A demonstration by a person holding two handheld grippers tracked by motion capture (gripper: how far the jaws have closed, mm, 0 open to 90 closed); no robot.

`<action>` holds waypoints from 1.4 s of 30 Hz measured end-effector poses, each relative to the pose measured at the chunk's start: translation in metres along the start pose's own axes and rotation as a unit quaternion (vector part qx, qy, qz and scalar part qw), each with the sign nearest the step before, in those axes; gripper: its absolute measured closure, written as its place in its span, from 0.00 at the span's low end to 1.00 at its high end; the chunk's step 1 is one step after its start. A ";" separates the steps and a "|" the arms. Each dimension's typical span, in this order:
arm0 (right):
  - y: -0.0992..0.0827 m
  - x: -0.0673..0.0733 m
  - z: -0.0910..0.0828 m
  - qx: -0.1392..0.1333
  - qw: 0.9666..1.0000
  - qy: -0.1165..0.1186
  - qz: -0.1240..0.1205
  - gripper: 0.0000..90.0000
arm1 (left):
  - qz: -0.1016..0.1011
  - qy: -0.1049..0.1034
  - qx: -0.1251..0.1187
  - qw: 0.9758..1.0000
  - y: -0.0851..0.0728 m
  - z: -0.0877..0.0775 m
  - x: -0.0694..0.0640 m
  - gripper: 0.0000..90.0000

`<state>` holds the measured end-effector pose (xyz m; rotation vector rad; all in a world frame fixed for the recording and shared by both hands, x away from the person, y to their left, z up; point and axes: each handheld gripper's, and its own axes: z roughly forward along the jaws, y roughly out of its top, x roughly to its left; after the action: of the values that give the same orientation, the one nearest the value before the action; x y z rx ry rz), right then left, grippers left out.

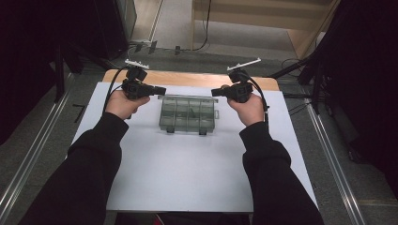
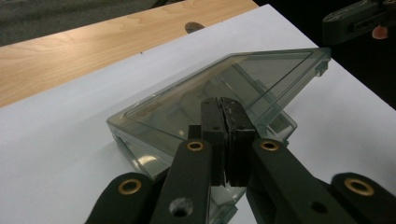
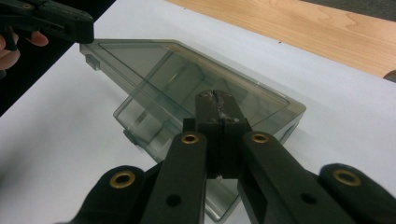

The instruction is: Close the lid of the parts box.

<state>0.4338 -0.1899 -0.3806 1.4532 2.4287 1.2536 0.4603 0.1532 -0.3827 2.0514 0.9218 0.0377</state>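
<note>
Box point(image 1: 188, 114) of smoky clear plastic lies mid-tabletop point(image 1: 187, 178), on the white sheet, between the two grippers; its lid looks partly raised in the gripper views, hinged at the far edge; inside, dividers make several compartments, contents too dim to tell. Left gripper point(image 1: 159, 90) hovers at the box's left end with jaws pressed together on nothing; right gripper point(image 1: 217, 92) likewise at the right end, empty. Likely light, stiff, slick and a bit brittle, so it may slide when pushed; best taken by the lid's rim or the two front latches. Count: one box, two grippers.
</note>
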 end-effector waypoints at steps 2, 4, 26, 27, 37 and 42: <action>-0.002 0.002 0.000 0.000 1.000 -0.001 0.000 1.00 | 0.001 -0.003 -0.001 1.000 -0.002 0.000 -0.001 0.99; -0.005 0.003 0.001 0.001 1.000 -0.007 -0.005 1.00 | 0.004 -0.003 -0.001 1.000 -0.004 0.001 -0.003 0.99; -0.025 0.013 0.021 0.023 0.999 -0.002 -0.028 1.00 | 0.014 0.007 0.006 1.000 -0.033 0.006 -0.013 0.99; -0.026 0.013 0.021 0.024 0.999 -0.004 -0.029 1.00 | 0.015 0.007 0.006 1.000 -0.035 0.006 -0.013 0.99; -0.041 0.013 0.028 0.028 0.999 -0.004 -0.028 1.00 | 0.021 0.003 0.010 1.000 -0.043 0.013 -0.016 0.99; -0.045 0.015 0.027 0.024 0.999 -0.003 -0.028 1.00 | 0.018 -0.007 0.009 1.000 -0.049 0.018 -0.014 0.99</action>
<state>0.4047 -0.1726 -0.4236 1.3871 2.4929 1.1863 0.4271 0.1493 -0.4246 2.0812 0.8790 0.0338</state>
